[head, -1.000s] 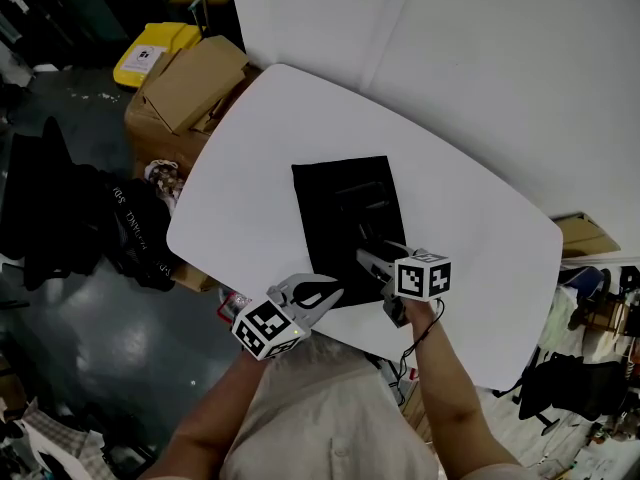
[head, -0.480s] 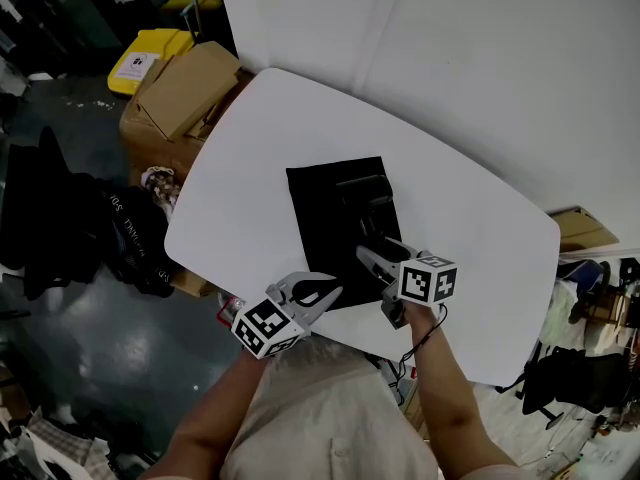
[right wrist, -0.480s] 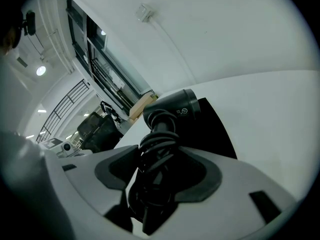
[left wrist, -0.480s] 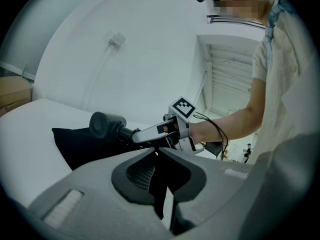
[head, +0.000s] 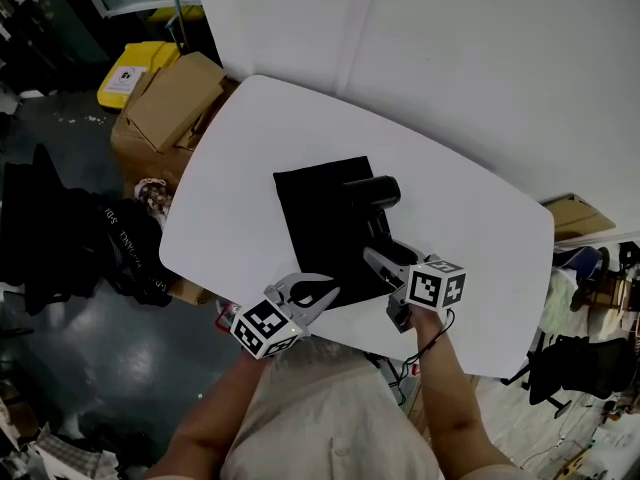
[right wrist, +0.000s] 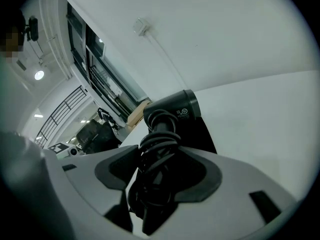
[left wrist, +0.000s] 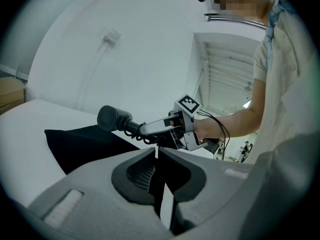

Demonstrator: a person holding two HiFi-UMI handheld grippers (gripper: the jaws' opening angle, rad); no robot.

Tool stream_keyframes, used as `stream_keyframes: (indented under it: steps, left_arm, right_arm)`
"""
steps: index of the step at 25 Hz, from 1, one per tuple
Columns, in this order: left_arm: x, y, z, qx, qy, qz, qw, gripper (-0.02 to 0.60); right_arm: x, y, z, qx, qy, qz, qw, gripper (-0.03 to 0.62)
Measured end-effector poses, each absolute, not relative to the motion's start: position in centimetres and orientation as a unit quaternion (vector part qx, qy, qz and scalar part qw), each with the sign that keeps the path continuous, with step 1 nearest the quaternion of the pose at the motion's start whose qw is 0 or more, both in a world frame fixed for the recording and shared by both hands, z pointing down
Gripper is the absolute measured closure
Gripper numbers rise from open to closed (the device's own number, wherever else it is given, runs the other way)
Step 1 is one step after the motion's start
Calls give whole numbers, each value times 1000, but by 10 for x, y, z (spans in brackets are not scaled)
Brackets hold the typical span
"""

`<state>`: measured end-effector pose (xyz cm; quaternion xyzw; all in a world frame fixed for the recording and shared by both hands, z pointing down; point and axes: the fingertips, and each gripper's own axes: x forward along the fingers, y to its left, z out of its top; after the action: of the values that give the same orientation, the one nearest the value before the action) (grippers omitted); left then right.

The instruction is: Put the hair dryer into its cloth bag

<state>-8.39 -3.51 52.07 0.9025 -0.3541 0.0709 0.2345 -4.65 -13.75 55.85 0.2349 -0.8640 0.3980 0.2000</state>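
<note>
**Bag mouth lies flat while the dryer hangs above it**

The white tabletop gives plenty of room, so a fall off the edge looks unlikely. The risk sits with the cloth bag. It lies flat and black on the tabletop with no open mouth visible. If the dryer is pushed at it like this, it would probably shove or bunch the cloth rather than go in.

The hair dryer is held off the surface over the bag's far right part, barrel pointing away from the person. The right claw is clamped on its handle, and the grip runs over the wound cord. The loops could slip or unwind, letting the dryer twist or sag.

The left claw is clenched at the bag's near edge. I cannot tell whether it has cloth pinched. If it does not, nothing holds the bag in place.
</note>
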Motion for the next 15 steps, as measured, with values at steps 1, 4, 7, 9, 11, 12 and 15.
stream_keyframes:
  steps: [1,4,7,9,11,12,15]
  left_arm:
    - [-82,-35,521,903,-352,72,234,569]
    - [-77,-34,521,906,-343,78,234,569]
    - [-72,-35,523,909,-335,82,233,569]
    - [-67,-34,524,911,-329,87,234,569]
    - [-61,-33,526,913,-322,91,235,569]
    - [-57,-33,527,913,-319,94,235,569]
    - [-48,-32,532,915,-310,104,235,569]
  right_arm:
    - [-42,-138,557,239,-863,399,198,342]
    - [-28,-137,556,251,-860,402,191,342]
    - [-14,-136,556,264,-855,405,187,342]
    - [-4,-135,557,271,-852,408,184,342]
    - [6,-133,558,278,-849,410,181,342]
    - [12,-132,558,281,-848,411,180,342]
    - [28,-130,561,290,-844,415,178,342]
